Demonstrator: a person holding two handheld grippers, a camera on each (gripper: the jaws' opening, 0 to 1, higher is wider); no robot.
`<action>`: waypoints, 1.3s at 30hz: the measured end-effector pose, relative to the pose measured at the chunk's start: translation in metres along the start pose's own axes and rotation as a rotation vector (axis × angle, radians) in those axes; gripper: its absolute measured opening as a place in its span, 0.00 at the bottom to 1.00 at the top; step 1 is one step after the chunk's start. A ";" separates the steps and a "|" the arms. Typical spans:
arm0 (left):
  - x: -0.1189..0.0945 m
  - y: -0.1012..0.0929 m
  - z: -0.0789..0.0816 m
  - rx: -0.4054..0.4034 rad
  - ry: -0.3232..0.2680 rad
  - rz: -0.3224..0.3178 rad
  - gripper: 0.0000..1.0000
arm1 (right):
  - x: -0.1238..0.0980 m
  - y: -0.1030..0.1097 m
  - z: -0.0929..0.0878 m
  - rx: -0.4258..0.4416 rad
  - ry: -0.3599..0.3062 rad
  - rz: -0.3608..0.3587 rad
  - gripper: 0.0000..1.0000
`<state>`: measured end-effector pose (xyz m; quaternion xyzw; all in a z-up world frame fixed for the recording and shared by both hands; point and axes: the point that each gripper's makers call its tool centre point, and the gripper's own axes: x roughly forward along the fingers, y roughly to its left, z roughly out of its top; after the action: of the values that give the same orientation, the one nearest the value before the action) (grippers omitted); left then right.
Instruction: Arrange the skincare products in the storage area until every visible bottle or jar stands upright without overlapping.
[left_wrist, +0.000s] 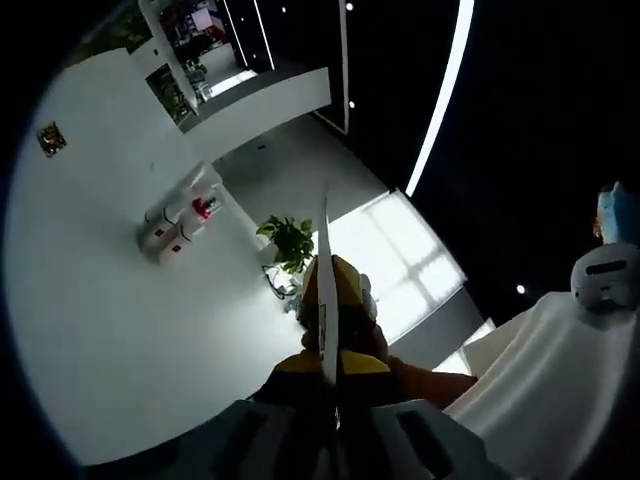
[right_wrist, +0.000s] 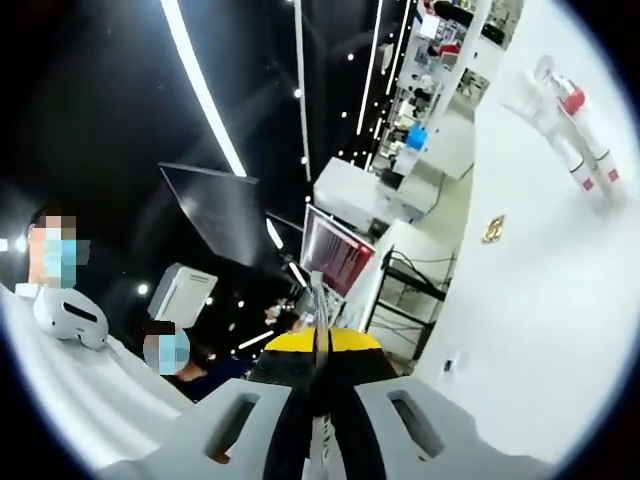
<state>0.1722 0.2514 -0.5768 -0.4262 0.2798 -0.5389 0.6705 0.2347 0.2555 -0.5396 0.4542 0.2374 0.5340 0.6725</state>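
Note:
My left gripper (left_wrist: 328, 305) points up and away at the room, toward a white wall and a dark ceiling. Its yellow-tipped jaws are pressed together with nothing held between them. My right gripper (right_wrist: 320, 345) also aims at the room, with its yellow tips closed on each other and nothing in them. Both grey gripper bodies rise from the bottom of their views.
A potted plant (left_wrist: 290, 240) and white wall-mounted boxes (left_wrist: 178, 228) sit beyond the left gripper. A person in white (left_wrist: 560, 385) is at its right with a white headset (left_wrist: 606, 275). The right gripper view has a person in white (right_wrist: 80, 385), a monitor (right_wrist: 338, 262) and shelving (right_wrist: 440, 60).

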 end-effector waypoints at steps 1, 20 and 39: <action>0.000 -0.001 0.001 -0.003 -0.004 -0.005 0.02 | 0.000 0.000 0.001 -0.006 0.000 -0.002 0.01; -0.007 0.025 0.051 -0.083 -0.197 0.035 0.01 | -0.049 -0.055 0.002 -0.550 0.019 -0.445 0.84; 0.005 0.109 0.105 -0.069 -0.226 0.285 0.01 | -0.106 -0.130 -0.038 -1.006 0.368 -0.838 0.99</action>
<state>0.3142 0.2815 -0.6211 -0.4627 0.2786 -0.3770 0.7524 0.2359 0.1677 -0.6873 -0.1425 0.2266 0.3422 0.9007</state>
